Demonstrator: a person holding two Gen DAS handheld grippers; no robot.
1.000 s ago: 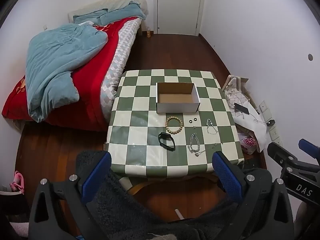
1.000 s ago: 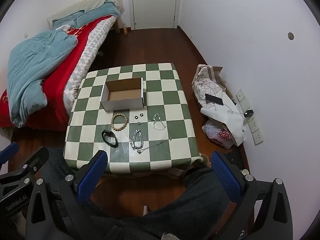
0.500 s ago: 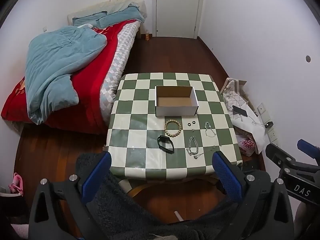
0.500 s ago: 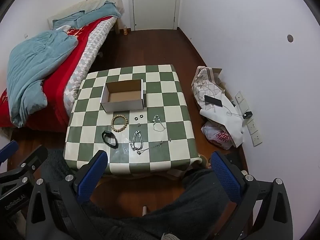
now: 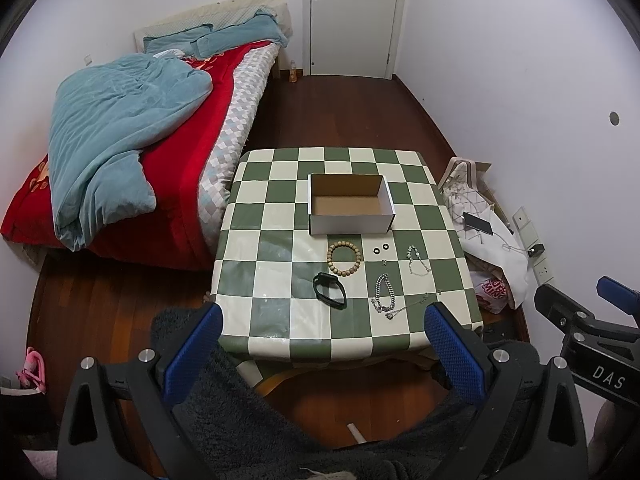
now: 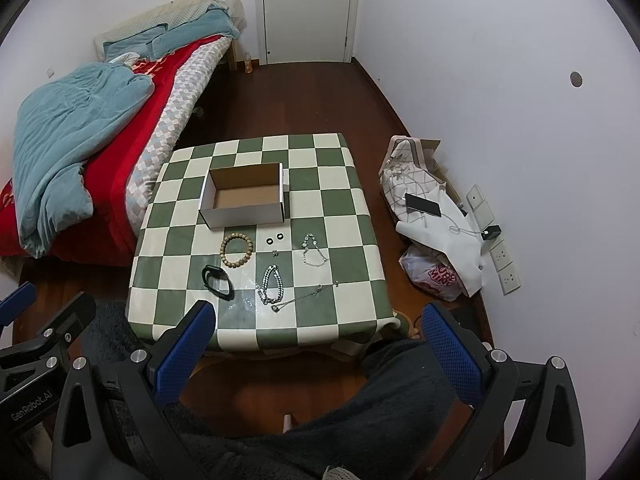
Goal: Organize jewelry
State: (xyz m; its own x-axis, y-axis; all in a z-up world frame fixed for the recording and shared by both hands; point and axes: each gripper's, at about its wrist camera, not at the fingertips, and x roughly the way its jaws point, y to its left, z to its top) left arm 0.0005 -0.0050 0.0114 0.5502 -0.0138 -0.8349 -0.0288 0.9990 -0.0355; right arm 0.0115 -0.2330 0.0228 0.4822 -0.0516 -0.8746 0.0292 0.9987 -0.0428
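Note:
An open, empty cardboard box [image 5: 349, 205] [image 6: 243, 197] sits mid-table on the green checked cloth [image 5: 276, 280] [image 6: 340, 216]. In front of it lie a wooden bead bracelet [image 5: 345, 259] [image 6: 237, 250], a black band [image 5: 330, 291] [image 6: 218, 277], two small black rings [image 5: 381, 249] [image 6: 274, 238], a chunky silver chain [image 5: 384, 292] [image 6: 273, 284], a thin silver bracelet [image 5: 416, 262] [image 6: 313, 250] and a fine necklace [image 6: 308, 295]. My left gripper [image 5: 322, 354] and right gripper [image 6: 316, 354] hang open and empty, well short of the table's near edge, above dark-clad knees.
A bed [image 5: 132, 148] with a red cover and blue duvet stands left of the table. Bags with a phone on top [image 6: 424, 205] lie on the floor at the right wall. A white door [image 6: 308, 8] is at the far end. Dark wood floor surrounds the table.
Both grippers have drawn back and up a little, so the table looks slightly smaller and farther. The jewelry and box have not moved. Both stay open.

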